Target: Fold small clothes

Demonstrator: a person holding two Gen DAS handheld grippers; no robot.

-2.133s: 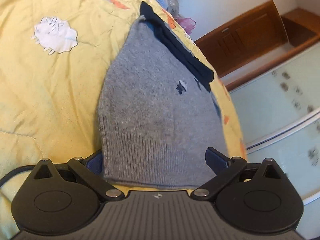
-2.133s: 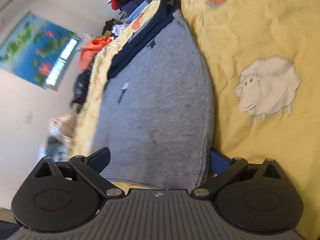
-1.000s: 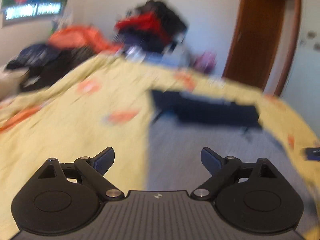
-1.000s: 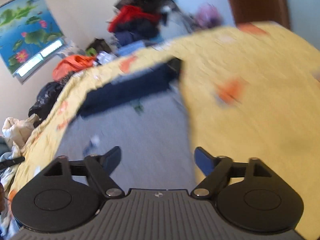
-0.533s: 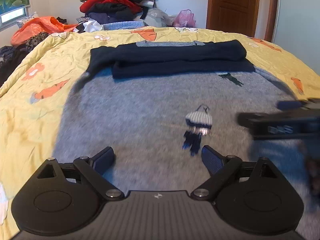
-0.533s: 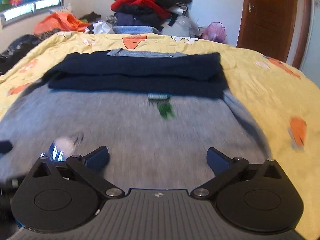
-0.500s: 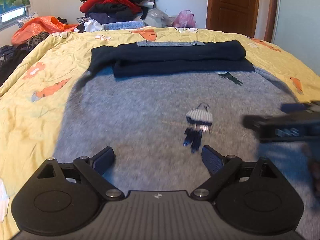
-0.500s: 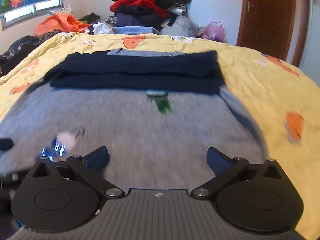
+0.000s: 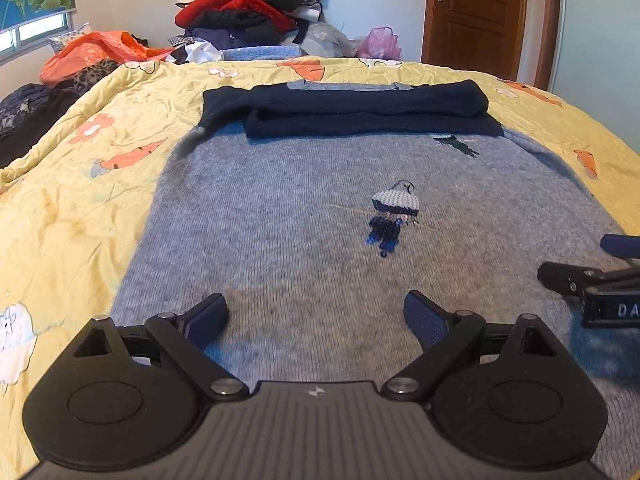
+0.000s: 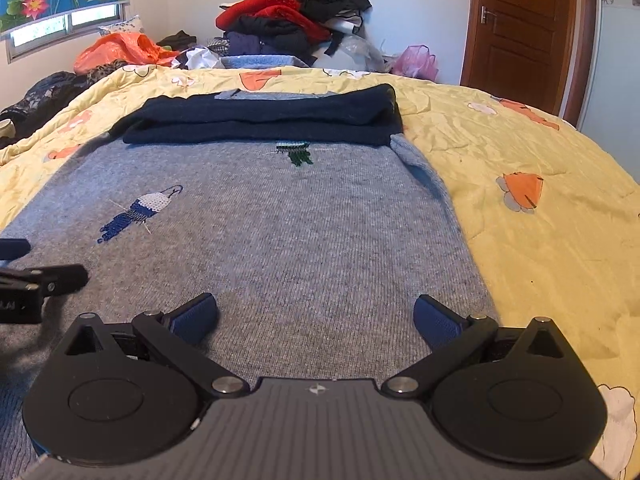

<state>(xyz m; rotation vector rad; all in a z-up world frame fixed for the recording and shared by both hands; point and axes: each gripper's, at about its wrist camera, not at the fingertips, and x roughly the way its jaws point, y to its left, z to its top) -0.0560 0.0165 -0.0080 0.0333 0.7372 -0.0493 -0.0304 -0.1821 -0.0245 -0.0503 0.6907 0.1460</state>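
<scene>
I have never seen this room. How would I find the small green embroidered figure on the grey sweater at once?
Start from the yellow quilt on the bed; a grey sweater lies flat on it, dark navy sleeves folded across its far end. The green figure sits just below those sleeves. The other figure is blue and white, nearer the sweater's middle.

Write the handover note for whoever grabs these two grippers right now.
Left gripper: open, empty, over the near part of the grey knitted sweater.
Right gripper: open, empty, over the same sweater near its right edge.
Sweater lies flat on the yellow patterned quilt, its dark navy sleeves folded across the far end.
Done: sleeves folded in.
Left: probably grip the near hem with both sets of fingers and fold the body.
</scene>
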